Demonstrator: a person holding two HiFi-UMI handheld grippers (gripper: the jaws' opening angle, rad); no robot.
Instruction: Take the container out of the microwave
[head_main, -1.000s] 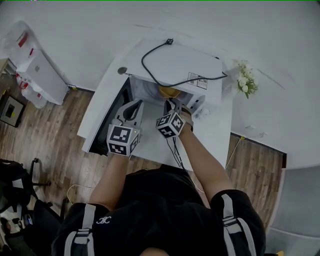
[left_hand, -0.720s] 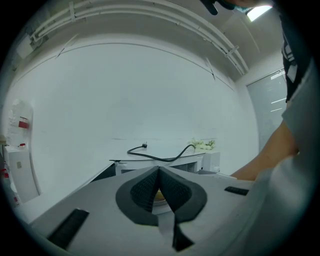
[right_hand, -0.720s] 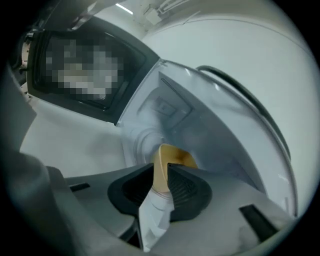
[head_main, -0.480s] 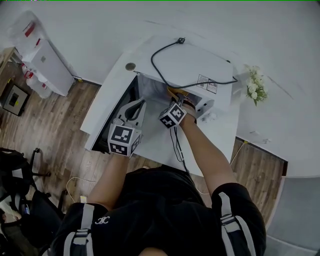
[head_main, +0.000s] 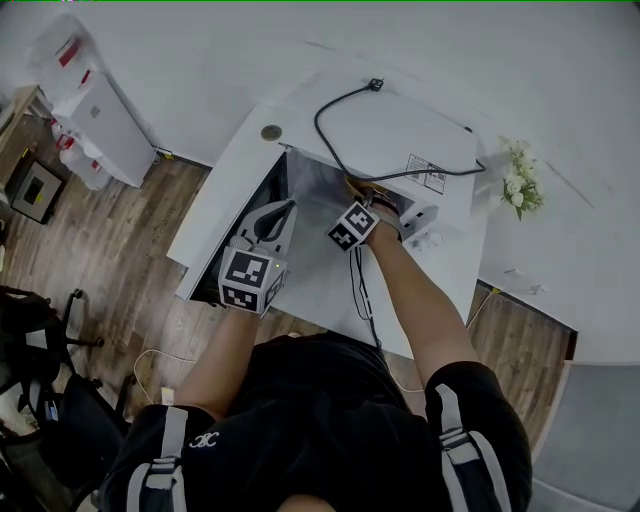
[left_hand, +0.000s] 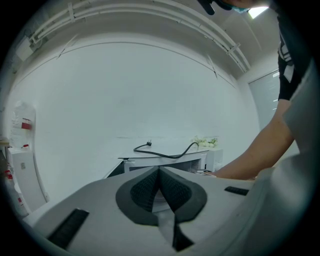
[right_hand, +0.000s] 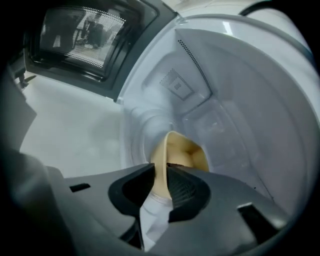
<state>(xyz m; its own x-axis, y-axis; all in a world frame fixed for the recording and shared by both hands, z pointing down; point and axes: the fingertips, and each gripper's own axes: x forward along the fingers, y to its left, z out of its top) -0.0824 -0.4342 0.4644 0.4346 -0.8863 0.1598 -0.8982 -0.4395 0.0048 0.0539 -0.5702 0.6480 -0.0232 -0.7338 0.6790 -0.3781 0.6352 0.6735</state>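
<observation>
Right gripper view: the right gripper (right_hand: 161, 169) has its two dark pads closing on the thin wall of the pale yellow container (right_hand: 186, 152). One pad is outside the rim and one inside, and both lie against the wall. The container sits down in the white cavity of the microwave (right_hand: 250, 100), with the person's right forearm reaching in through the opening. The microwave door (right_hand: 75, 35), with its dotted mesh window, is swung wide open to the left.

The left gripper (left_hand: 159, 172) has its pads pressed together with nothing between them. It points roughly level at the front of the microwave, above the open door and well apart from the container.

From the head view, the microwave stands on a white table (head_main: 225, 185) against a pale wall. A black cable (head_main: 340, 150) loops across the microwave's top. A small bunch of white flowers (head_main: 520, 185) stands just beside its right side.
</observation>
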